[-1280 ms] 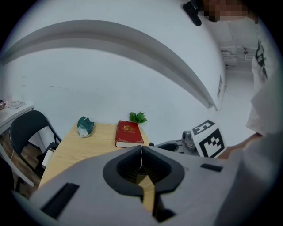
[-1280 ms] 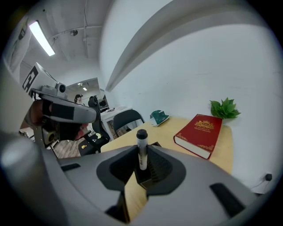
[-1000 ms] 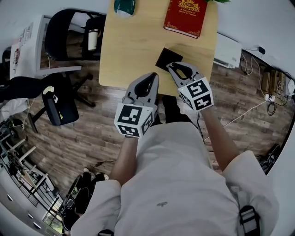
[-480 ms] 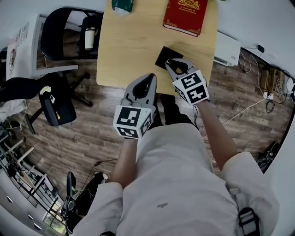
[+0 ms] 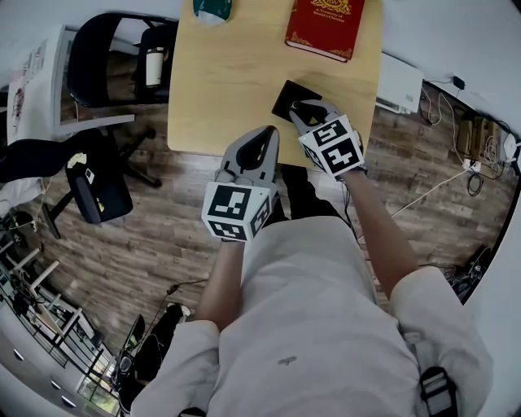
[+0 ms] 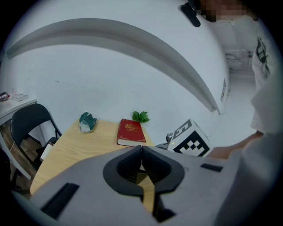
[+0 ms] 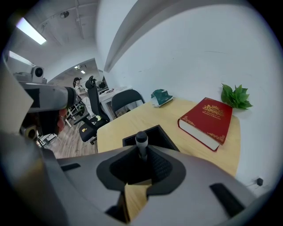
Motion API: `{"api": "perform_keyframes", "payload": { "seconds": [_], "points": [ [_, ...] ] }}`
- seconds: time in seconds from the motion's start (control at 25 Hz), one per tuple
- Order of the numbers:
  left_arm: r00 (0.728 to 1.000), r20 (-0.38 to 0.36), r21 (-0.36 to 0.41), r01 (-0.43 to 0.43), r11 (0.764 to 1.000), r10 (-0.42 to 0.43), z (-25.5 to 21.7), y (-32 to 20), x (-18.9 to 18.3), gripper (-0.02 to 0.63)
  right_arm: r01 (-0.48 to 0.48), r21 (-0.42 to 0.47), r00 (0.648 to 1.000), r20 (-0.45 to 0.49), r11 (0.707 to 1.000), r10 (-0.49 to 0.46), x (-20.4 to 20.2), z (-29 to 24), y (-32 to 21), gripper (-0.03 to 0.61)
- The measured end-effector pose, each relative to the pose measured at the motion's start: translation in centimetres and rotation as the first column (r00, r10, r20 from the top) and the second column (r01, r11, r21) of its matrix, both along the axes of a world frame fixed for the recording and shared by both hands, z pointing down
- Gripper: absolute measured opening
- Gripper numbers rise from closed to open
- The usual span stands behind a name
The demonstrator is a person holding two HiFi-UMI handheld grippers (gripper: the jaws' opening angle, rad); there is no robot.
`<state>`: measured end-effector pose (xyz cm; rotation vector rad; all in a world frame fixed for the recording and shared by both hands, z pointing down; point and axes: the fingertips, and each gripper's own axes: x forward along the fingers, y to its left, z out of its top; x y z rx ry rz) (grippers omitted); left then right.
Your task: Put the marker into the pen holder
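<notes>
A dark marker (image 7: 141,145) stands upright, pinched between the tips of my right gripper (image 7: 141,153), which is shut on it. Just beyond the tips sits the black square pen holder (image 7: 152,134), open at the top. In the head view the right gripper (image 5: 304,109) hovers over the near edge of the pen holder (image 5: 284,95) on the wooden table (image 5: 228,73); the marker is hidden there. My left gripper (image 5: 265,134) hangs at the table's near edge, left of the right one. Its jaws (image 6: 141,152) are shut with nothing between them.
A red book (image 5: 323,27) lies at the table's far right, with a green plant (image 7: 236,97) behind it. A teal object (image 5: 212,9) sits at the far left. Black office chairs (image 5: 96,183) stand on the wooden floor to the left. A white wall lies beyond the table.
My right gripper has moved forward with the marker, from the table's near edge to over the pen holder. The left gripper has barely shifted.
</notes>
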<state>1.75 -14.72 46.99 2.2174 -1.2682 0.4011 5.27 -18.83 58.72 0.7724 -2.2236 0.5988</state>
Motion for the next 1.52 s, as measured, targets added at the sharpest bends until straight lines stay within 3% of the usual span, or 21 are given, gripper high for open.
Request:
{"api": "perform_keyframes", "payload": {
  "seconds": [0.32, 0.8, 1.52],
  "points": [
    [1.000, -0.005, -0.001, -0.008, 1.000, 0.008, -0.04, -0.20, 0.43, 0.009, 0.038, -0.015, 0.998, -0.054, 0.999, -0.039, -0.31, 0.55, 0.40, 0.066],
    [1.000, -0.007, 0.005, -0.001, 1.000, 0.001, -0.34, -0.19, 0.58, 0.009, 0.053, 0.031, 0.992, -0.115, 0.998, -0.049, -0.03, 0.76, -0.01, 0.067],
    [1.000, -0.005, 0.009, 0.016, 1.000, -0.016, -0.61, 0.11, 0.43, 0.009, 0.052, 0.046, 0.991, -0.127, 0.998, -0.045, -0.01, 0.73, -0.08, 0.069]
  ]
}}
